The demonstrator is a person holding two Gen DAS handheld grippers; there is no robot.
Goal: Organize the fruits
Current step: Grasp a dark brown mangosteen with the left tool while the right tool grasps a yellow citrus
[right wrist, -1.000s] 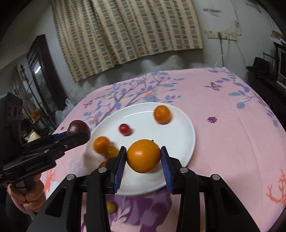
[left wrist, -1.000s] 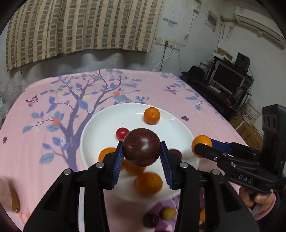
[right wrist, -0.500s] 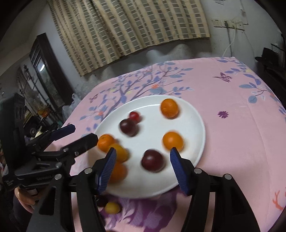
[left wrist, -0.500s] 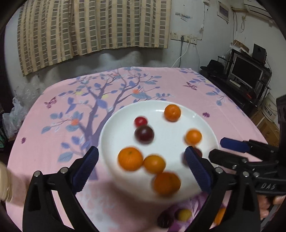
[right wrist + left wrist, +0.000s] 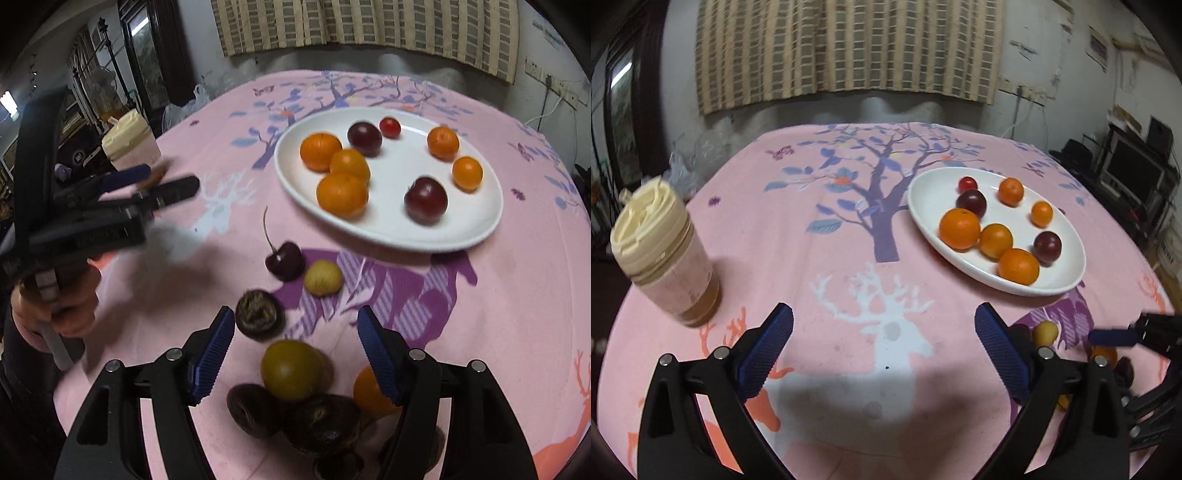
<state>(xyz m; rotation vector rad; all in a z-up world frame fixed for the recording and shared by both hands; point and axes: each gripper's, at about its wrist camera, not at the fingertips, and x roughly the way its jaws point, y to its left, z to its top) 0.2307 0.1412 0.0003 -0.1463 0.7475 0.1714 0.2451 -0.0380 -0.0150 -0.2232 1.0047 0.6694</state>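
Both tools spread, nothing between the pads. Left tool (image 5: 884,345) over bare counter (image 5: 820,258); right tool's (image 5: 295,356) jaws just opened, above loose fruit (image 5: 291,363). Plate (image 5: 480,221) holds eight fruits.

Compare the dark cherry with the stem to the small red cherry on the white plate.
The stemmed dark cherry lies on the pink tablecloth, off the white plate; the small red cherry sits on it. The first is near-black and looks larger, the second bright red, no stem visible. Both are round and glossy.

Black hand-held gripper (image 5: 884,349), 2 ribbed blue pads (image 5: 764,349), silver screws, possibly printed lettering.
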